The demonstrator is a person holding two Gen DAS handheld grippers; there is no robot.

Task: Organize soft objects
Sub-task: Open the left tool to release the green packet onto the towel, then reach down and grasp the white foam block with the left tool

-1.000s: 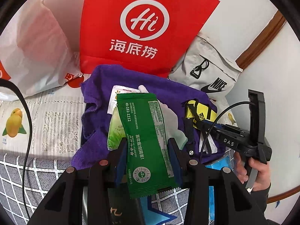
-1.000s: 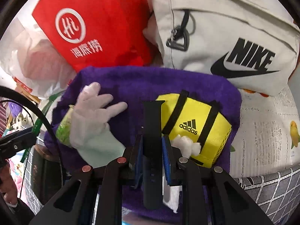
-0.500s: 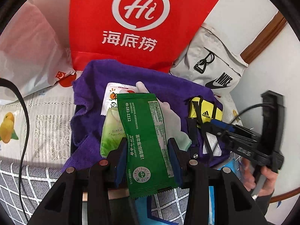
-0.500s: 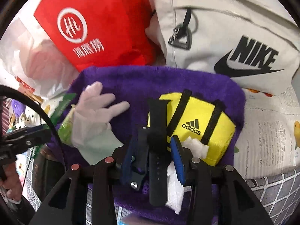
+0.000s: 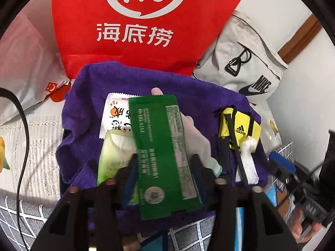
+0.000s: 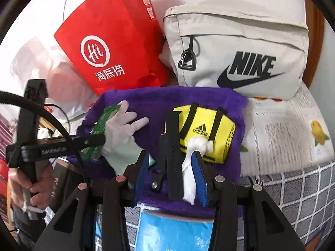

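Left tool (image 5: 163, 165): jaws opening, green sachet (image 5: 161, 152) lying loose between them, over the purple towel (image 5: 134, 81).
Right tool (image 6: 170, 172): parted, astride the black strap (image 6: 170, 146), not pressing it.
Sachet handling: probably light, slick, crinkly; pinch mid-length.
Strap handling: floppy; take near the buckle end.

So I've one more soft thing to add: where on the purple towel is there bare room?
Free: the purple towel's back strip, between the white glove and the yellow Adidas pouch, below the red bag. Crowded: the left with packets, and the front by the black strap.
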